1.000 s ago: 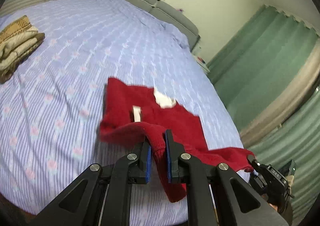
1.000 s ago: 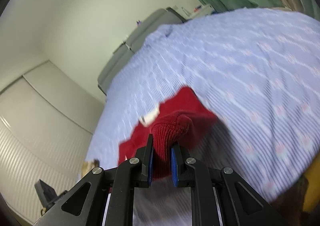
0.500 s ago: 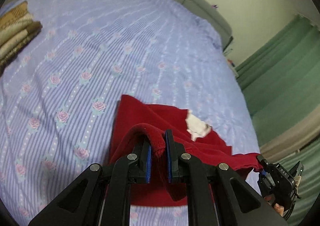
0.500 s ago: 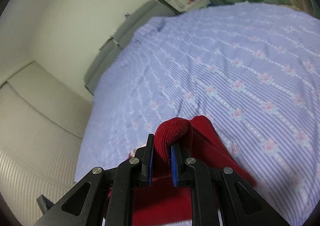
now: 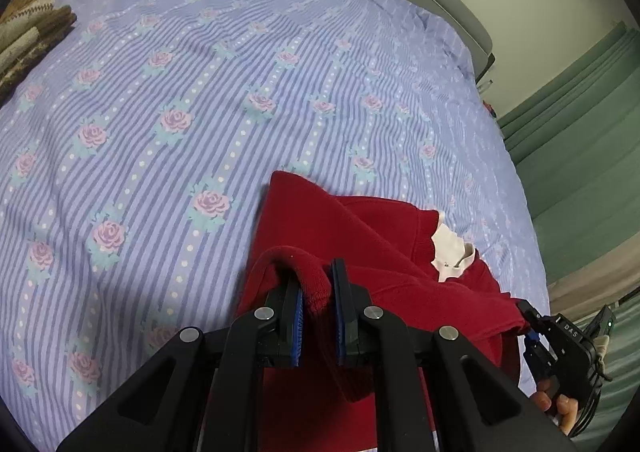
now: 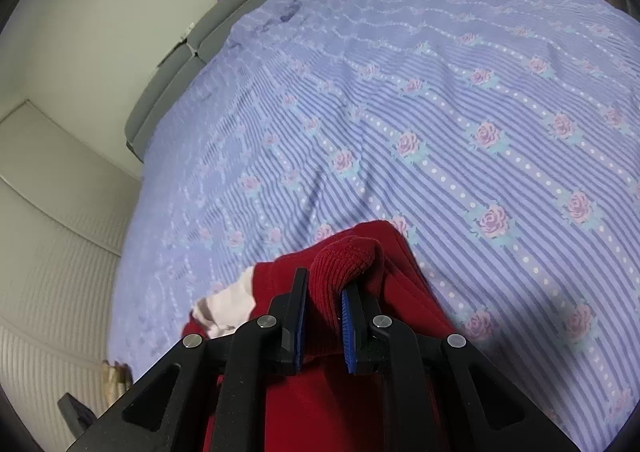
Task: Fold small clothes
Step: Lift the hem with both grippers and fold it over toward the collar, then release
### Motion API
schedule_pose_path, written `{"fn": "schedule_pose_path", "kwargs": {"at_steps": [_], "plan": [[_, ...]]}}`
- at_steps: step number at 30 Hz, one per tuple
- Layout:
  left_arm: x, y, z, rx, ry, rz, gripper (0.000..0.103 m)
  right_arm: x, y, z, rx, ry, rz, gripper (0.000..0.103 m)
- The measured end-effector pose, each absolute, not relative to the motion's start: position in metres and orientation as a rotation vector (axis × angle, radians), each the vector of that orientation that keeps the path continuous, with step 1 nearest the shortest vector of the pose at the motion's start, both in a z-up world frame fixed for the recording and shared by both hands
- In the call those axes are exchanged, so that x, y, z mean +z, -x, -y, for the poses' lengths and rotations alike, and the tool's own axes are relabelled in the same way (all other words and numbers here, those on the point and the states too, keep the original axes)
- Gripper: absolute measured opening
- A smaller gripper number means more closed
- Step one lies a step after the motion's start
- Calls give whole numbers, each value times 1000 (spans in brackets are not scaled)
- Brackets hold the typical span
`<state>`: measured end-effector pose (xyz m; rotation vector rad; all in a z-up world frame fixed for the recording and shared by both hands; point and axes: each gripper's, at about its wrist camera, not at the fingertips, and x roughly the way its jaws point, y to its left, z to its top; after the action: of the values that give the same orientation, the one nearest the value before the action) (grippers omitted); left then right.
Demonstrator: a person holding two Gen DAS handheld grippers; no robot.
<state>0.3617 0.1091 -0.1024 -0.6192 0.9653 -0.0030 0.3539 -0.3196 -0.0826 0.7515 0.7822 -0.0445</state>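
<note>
Two views show one fold under way. From the left wrist, the left gripper point(image 5: 318, 306) pinches a ribbed hem of the red sweater point(image 5: 384, 252), which lies on the bed point(image 5: 200, 100) at five o'clock, white collar point(image 5: 450, 252) toward three. From the right wrist, the right gripper point(image 6: 324, 312) pinches another ribbed edge of the sweater point(image 6: 400, 292). Best handling, I judge: carry both edges forward level, lay them square, then let go together.
</note>
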Motion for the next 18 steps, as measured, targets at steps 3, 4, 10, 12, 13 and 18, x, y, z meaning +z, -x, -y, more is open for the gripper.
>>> {"fn": "schedule_pose_path", "kwargs": {"at_steps": [3,4,10,12,13,18], "plan": [[-95,-362,-103,-38,558,-971,17,-83,-359,320,-46,-734,-792,19],[-91,-361,-102,-51,540,-974,17,-80,-358,319,-37,-725,-793,23],[-53,-332,-99,-267,443,-906,60,-39,-325,305,39,-584,-727,65],[-41,-316,-101,-263,361,-836,74,-25,-306,299,35,-496,-681,70],[-33,-306,-104,-241,294,-785,74,-19,-297,296,41,-449,-664,71],[-35,-305,-99,-252,33,-765,78,-8,-273,282,-17,-171,-665,71]]}}
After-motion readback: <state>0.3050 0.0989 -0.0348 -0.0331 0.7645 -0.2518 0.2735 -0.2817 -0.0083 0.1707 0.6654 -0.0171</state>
